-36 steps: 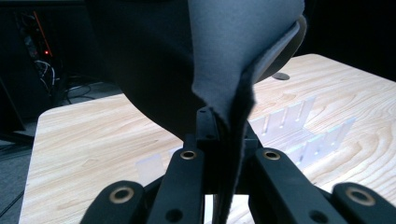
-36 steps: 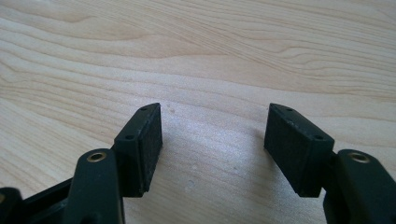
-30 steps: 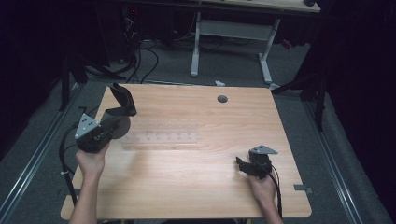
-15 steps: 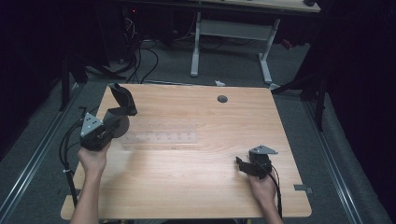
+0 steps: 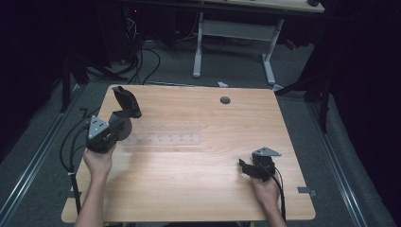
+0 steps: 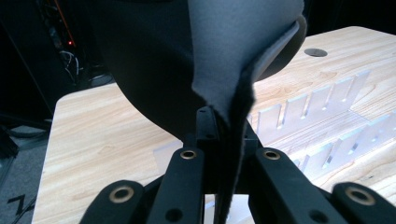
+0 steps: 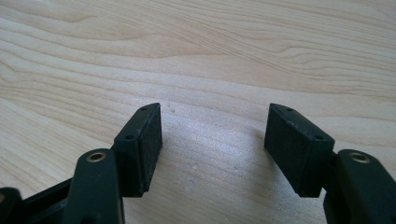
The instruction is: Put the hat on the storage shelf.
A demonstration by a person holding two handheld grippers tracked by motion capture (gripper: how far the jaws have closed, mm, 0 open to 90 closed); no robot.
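High view: clear slotted rack [image 5: 163, 139] just beside left gripper [image 5: 124, 109]; cables [image 5: 142, 56] beyond table [image 5: 189, 189].

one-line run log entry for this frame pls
left gripper: shut on dark grey foam pad | right gripper: open, empty | clear slotted acrylic rack: on table

Left gripper [image 5: 124, 105] up off the table's left edge, jaws clamped tight on a dark grey pad [image 6: 243, 56], left hand [image 5: 98, 160] behind it. Right gripper [image 5: 246, 169] low near the front right, jaws wide apart, right hand [image 5: 265, 190] gripping its rear.
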